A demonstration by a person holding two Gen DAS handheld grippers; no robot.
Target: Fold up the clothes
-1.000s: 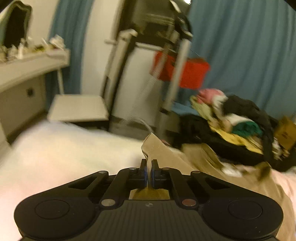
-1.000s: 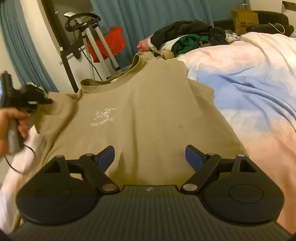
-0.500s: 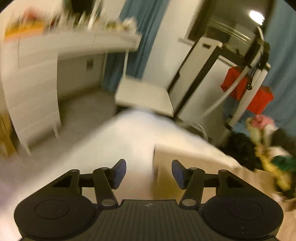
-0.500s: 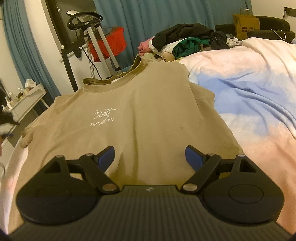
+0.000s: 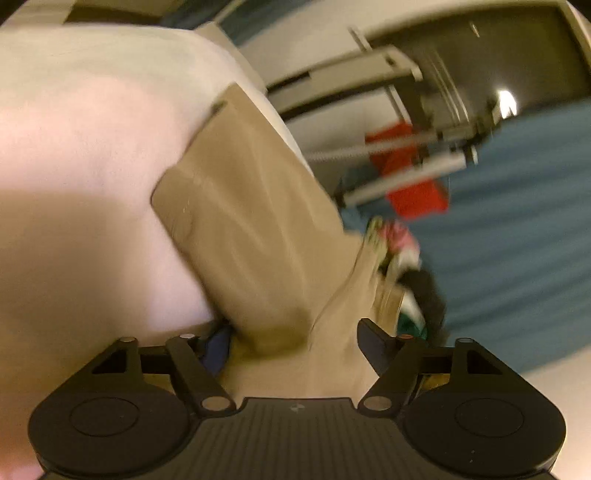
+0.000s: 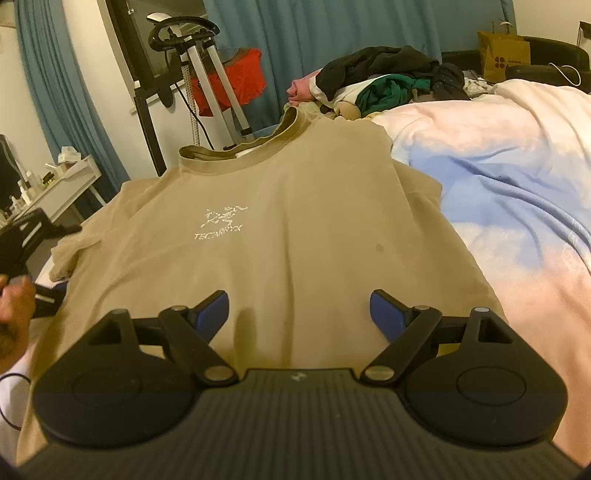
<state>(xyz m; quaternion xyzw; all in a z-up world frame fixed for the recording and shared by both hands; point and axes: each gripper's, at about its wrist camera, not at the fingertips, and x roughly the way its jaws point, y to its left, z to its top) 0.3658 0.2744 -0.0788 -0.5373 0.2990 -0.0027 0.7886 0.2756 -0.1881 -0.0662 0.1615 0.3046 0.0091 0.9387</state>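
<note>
We are viewing the bed (image 6: 517,206) carrying the tan T-shirt (image 6: 295,229) spread flat, its sleeve (image 5: 236,221), pinched a second ago, now released beyond the spread left claw (image 5: 291,341), while the right claw (image 6: 298,312) is hovering spread, ready for folding.

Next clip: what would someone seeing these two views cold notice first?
The tan T-shirt dominates, spread front up on the bed with a white logo on its chest, just beyond the open right claw. Behind it, a pile of clothes sits heaped near the blue curtain. In the tilted, blurred left view, the open left claw is over the shirt's sleeve.
</note>
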